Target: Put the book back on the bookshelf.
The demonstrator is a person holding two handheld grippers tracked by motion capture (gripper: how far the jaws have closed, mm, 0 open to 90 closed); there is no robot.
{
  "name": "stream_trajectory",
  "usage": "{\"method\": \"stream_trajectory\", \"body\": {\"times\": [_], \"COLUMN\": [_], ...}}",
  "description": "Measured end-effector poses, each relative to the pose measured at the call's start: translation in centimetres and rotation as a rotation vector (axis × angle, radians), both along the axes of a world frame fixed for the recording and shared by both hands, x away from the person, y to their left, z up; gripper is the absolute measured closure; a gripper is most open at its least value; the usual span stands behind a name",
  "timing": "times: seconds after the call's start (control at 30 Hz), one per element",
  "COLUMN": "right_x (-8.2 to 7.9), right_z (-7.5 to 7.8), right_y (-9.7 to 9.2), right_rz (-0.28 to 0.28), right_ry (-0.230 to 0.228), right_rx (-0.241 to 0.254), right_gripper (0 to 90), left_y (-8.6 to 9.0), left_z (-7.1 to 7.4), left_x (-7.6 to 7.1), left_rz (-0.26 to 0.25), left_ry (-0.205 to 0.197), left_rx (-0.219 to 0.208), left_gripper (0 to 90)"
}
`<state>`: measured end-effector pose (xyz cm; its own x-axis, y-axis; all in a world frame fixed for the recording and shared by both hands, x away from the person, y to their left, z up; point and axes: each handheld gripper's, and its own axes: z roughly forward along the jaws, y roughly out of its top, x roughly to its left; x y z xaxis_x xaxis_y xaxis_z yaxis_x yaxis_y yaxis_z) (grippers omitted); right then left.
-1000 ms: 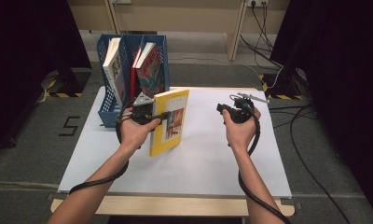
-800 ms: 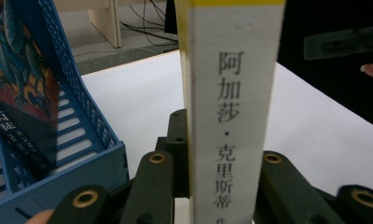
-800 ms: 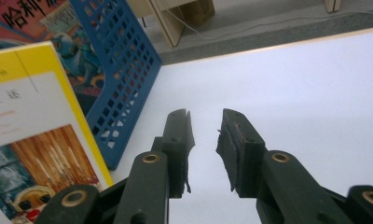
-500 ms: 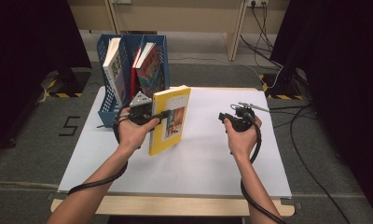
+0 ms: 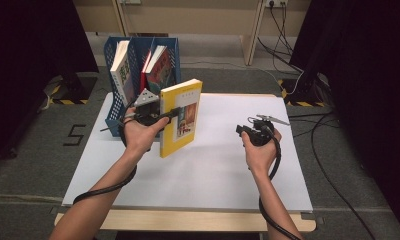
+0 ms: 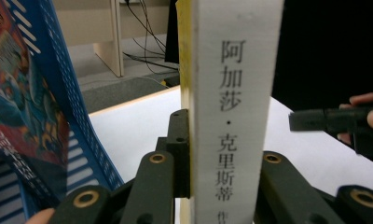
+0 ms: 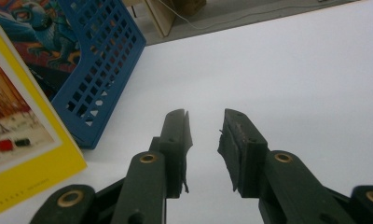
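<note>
a: where's the yellow book (image 5: 180, 117)?
b: upright, long axis vertical, left gripper (image 5: 169, 114) clamped on its spine edge, blue rack (image 5: 119, 107) just behind-left, nearer that hand.
a: right gripper (image 7: 204, 135)?
b: jaws just opening, nothing between, well apart over the table (image 5: 223, 165).

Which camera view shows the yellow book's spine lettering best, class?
The left gripper view: the yellow book stands spine-on, its printed characters readable between the left gripper jaws. The high view shows its front cover, the right gripper view a cover corner.
</note>
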<state>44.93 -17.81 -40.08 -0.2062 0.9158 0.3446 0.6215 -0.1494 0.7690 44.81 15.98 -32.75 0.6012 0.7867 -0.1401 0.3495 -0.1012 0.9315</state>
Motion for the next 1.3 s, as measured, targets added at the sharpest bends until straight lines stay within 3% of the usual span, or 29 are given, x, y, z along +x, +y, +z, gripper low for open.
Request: {"method": "stream_trajectory", "body": {"times": [0.33, 0.67, 1.3], "right_x": [-0.5, -1.0, -1.6], "right_z": [-1.4, -2.7, -3.7], "right_y": [-0.1, -0.1, -0.4], "right_rz": [-0.003, -0.004, -0.018], "right_ry": [0.008, 0.019, 0.040], "right_rx": [-0.045, -0.054, -0.053], "right_gripper": [66.5, 66.0, 65.9], "left_y": [0.2, 0.3, 1.5], "left_z": [1.4, 2.5, 3.9], "left_x": [0.8, 1.5, 2.4], "left_rz": [0.029, 0.055, 0.099], "left_ry": [-0.023, -0.045, -0.064], "left_rx": [-0.021, -0.033, -0.072], "left_gripper": [75.6, 75.6, 75.6]}}
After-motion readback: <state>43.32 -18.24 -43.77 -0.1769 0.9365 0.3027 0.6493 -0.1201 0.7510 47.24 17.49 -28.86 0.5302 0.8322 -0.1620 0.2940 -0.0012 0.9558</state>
